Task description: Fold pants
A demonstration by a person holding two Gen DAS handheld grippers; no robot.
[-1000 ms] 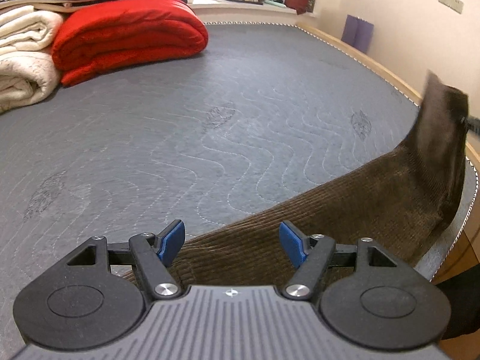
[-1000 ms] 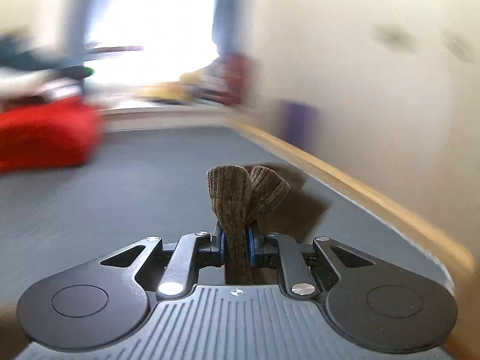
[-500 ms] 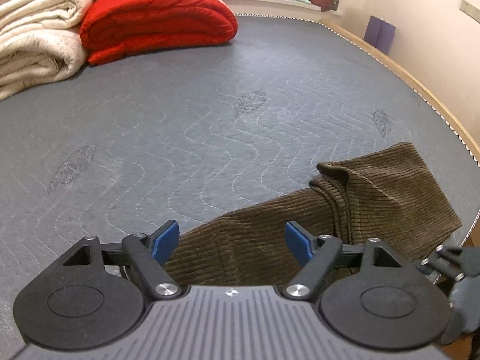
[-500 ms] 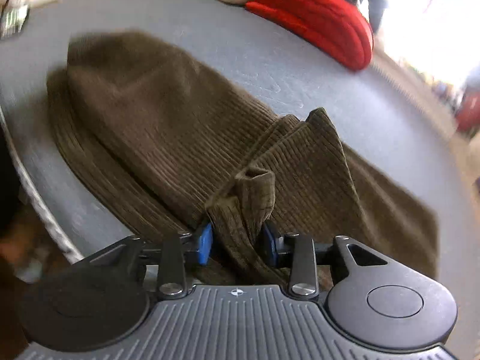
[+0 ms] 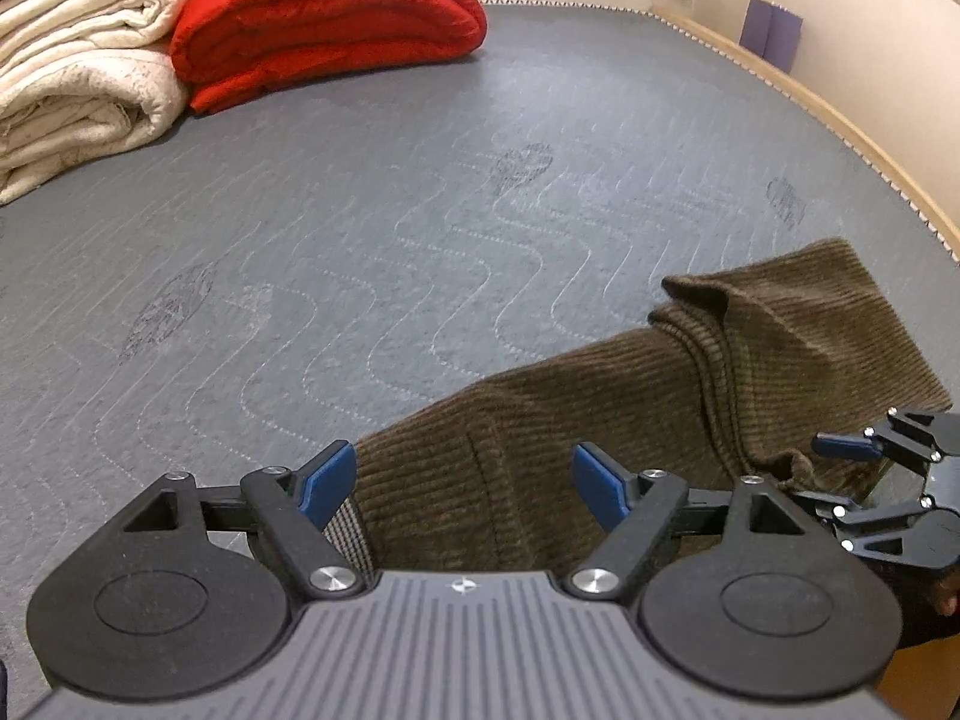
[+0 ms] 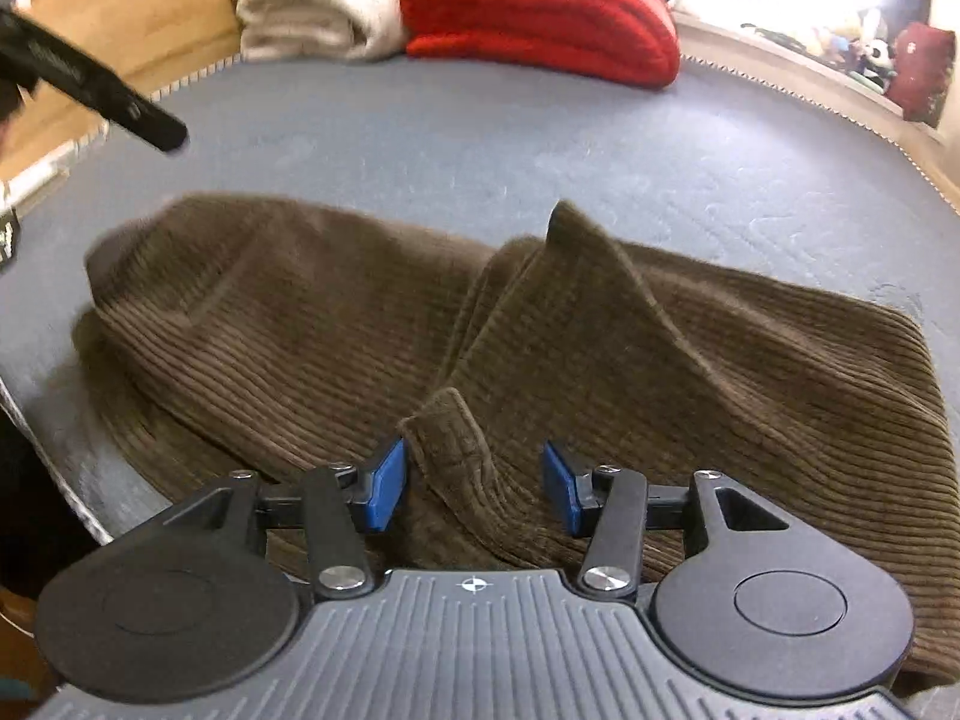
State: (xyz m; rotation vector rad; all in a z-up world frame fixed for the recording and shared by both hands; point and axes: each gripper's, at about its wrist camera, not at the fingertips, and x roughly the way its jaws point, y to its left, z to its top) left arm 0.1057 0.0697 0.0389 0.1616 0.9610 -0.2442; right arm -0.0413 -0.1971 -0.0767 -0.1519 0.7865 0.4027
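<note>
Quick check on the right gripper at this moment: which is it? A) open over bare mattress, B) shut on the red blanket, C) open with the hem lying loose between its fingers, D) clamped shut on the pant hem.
C: in the right wrist view the right gripper has its blue pads set well apart, and the hem of the brown corduroy pants lies between them, unclamped.

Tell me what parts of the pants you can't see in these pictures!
- Left wrist view: the near part of the pants hides behind the left gripper; the picture's right edge cuts off the rest.
- Right wrist view: the right gripper covers the near edge of the pants; the far left end is blurred.
</note>
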